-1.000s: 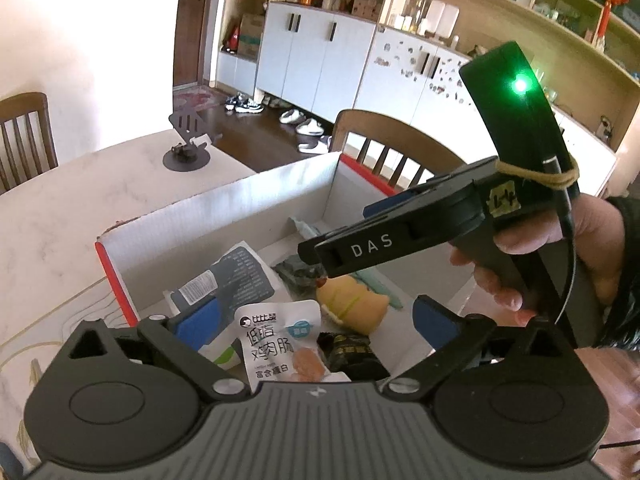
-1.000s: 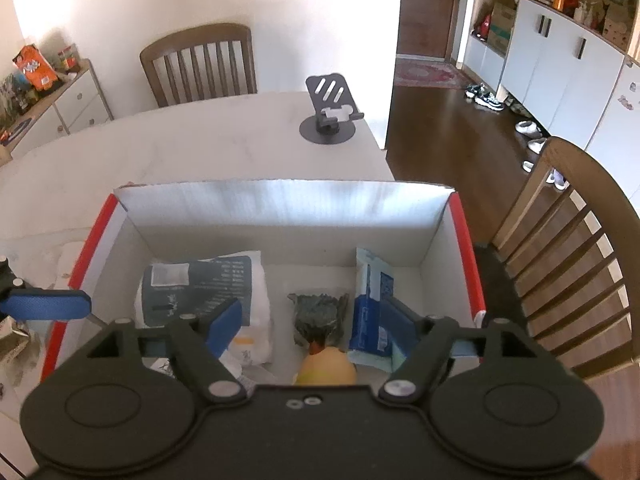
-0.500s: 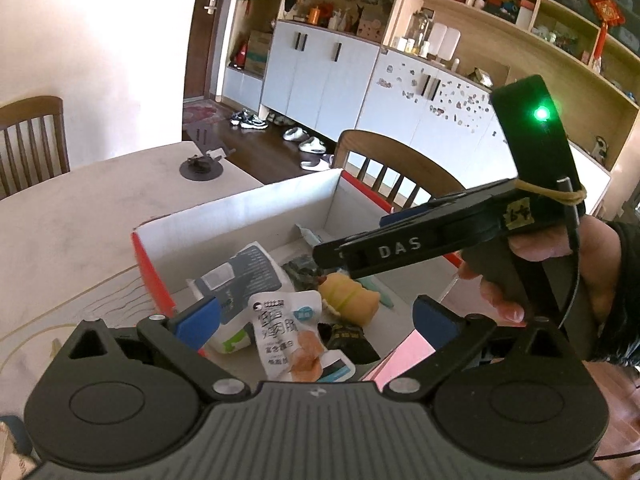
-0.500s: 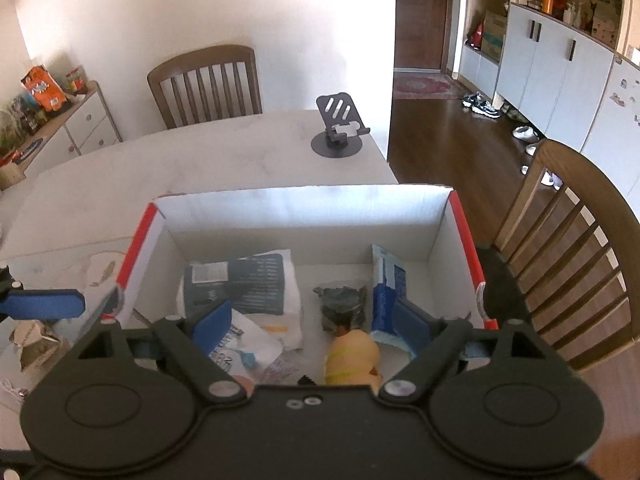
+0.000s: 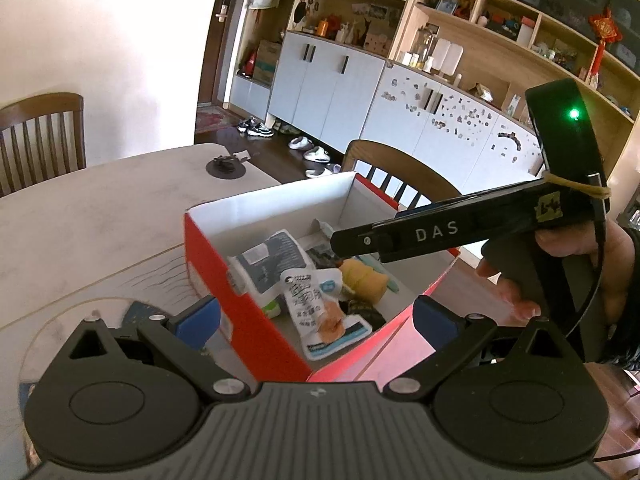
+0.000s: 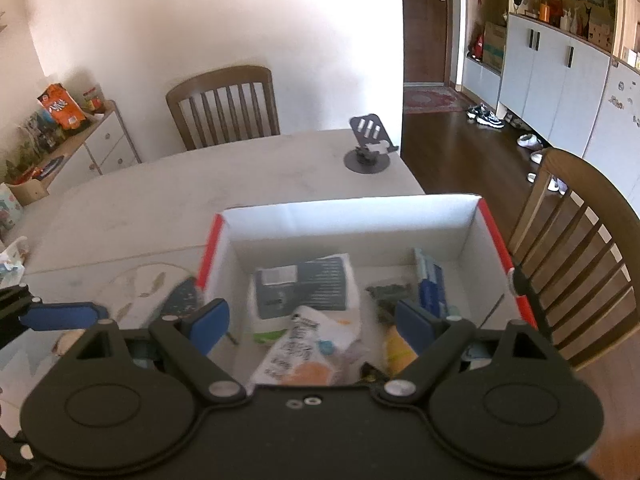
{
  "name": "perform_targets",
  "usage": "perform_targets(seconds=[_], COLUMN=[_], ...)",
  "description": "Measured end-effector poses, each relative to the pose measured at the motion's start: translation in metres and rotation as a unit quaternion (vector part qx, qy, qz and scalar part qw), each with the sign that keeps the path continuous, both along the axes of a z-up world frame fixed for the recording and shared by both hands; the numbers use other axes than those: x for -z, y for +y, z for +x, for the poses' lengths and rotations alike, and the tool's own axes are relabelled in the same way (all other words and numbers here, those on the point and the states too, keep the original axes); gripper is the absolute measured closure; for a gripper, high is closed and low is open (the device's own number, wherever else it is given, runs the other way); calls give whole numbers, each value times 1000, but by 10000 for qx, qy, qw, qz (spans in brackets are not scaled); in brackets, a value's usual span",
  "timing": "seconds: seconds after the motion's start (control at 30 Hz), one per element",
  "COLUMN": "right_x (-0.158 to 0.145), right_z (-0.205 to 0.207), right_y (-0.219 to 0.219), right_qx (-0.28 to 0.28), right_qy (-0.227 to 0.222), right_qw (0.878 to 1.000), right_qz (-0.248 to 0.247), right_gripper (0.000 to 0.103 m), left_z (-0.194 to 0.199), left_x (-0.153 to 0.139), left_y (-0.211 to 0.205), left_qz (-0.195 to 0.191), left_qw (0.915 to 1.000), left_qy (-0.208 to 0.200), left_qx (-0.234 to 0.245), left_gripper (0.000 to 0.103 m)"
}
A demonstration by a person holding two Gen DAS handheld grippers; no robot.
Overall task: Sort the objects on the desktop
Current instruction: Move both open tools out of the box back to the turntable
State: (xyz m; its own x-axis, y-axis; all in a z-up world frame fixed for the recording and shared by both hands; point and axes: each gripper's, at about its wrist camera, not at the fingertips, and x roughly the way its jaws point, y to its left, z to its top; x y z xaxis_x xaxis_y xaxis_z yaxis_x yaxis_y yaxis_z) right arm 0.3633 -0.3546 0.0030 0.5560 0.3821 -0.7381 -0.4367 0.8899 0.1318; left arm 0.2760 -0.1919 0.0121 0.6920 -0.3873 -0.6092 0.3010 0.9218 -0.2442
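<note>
A red-and-white cardboard box (image 6: 352, 208) stands on the pale table and holds several items. Among them are a grey-and-white pack (image 6: 304, 284), a white snack pouch (image 6: 304, 344), a yellow soft item (image 6: 396, 350) and a blue-and-white pack (image 6: 430, 284). My right gripper (image 6: 312, 326) hovers above the box's near side, open wide, nothing between its blue pads. My left gripper (image 5: 316, 320) hangs open and empty over the box's (image 5: 272, 196) near red corner. A hand holds the right tool, whose black finger (image 5: 400, 236) reaches over the box. The pouch (image 5: 308, 296) lies loose inside.
A dark phone stand (image 6: 370, 144) sits near the table's far corner. One wooden chair (image 6: 224, 108) stands behind the table, another (image 6: 580, 240) right of the box by the table edge. A patterned mat (image 6: 140, 288) and a dark patterned item (image 6: 182, 298) lie left of the box.
Both grippers have drawn back and risen from the box, which now looks smaller and farther. The right jaws stand a little wider. The items in the box have not moved.
</note>
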Motion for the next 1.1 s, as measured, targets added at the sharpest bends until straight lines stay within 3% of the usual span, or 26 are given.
perform_targets(seconds=[0.53,1.1], right_x=[-11,-10], right_z=[-54,-90], right_y=[55,121], right_qx=[-30,-460], right_qy=[-44,-112], right_qw=[9999,9988], right_qz=[86,136], right_gripper=[12,6], left_z=[-57,-108], left_x=[-3,11], left_y=[71,140], left_qz=[-125,-152], left_qw=[9995,9964], left_qy=[-8,93], left_qx=[-297,-827], left_gripper=[0,0])
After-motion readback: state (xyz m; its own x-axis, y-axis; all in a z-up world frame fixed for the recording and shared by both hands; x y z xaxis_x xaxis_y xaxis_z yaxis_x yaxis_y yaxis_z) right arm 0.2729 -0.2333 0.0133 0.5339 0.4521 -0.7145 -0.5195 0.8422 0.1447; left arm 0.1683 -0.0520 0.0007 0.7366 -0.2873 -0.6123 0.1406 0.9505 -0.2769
